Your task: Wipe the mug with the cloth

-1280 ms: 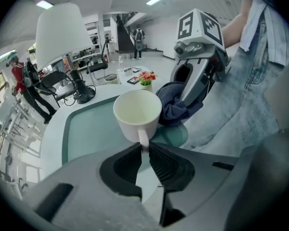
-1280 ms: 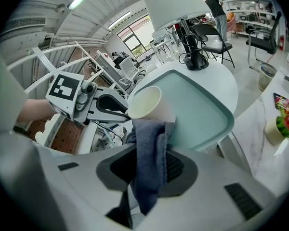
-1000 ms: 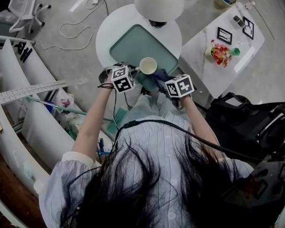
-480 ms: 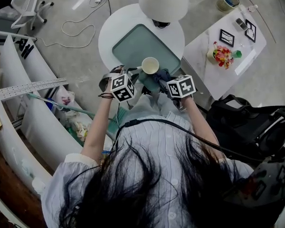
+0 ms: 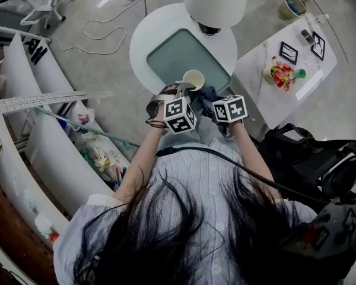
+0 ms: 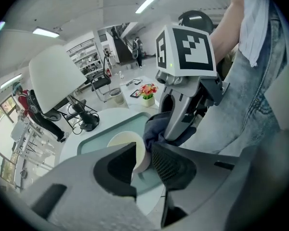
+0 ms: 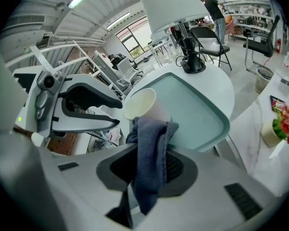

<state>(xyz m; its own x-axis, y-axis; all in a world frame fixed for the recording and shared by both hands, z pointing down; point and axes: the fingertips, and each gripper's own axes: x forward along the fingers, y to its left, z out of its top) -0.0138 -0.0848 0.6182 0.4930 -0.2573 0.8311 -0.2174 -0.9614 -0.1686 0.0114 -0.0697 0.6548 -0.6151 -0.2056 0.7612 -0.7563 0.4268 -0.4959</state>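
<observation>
A cream mug [image 5: 194, 79] is held over the near edge of a teal tray [image 5: 178, 55]. My left gripper [image 5: 184, 89] is shut on the mug's wall, one jaw inside the rim and one outside; the left gripper view shows the mug [image 6: 127, 148] between the jaws of that gripper [image 6: 143, 160]. My right gripper [image 5: 209, 101] is shut on a dark blue cloth [image 5: 209, 94]. In the right gripper view the cloth [image 7: 151, 148] hangs between the jaws of my right gripper [image 7: 151, 170] and presses against the side of the mug [image 7: 144, 105].
The tray lies on a round white table [image 5: 148, 34] with a white lamp [image 5: 216, 2] at its far side. A marble side table [image 5: 296, 82] with flowers [image 5: 283, 73] and picture frames stands to the right. White shelving [image 5: 41, 141] runs along the left, and a black chair [image 5: 320, 159] is at the right.
My left gripper has swung to the right, closer to the right gripper. The mug and the cloth stay held together at the tray's near edge.
</observation>
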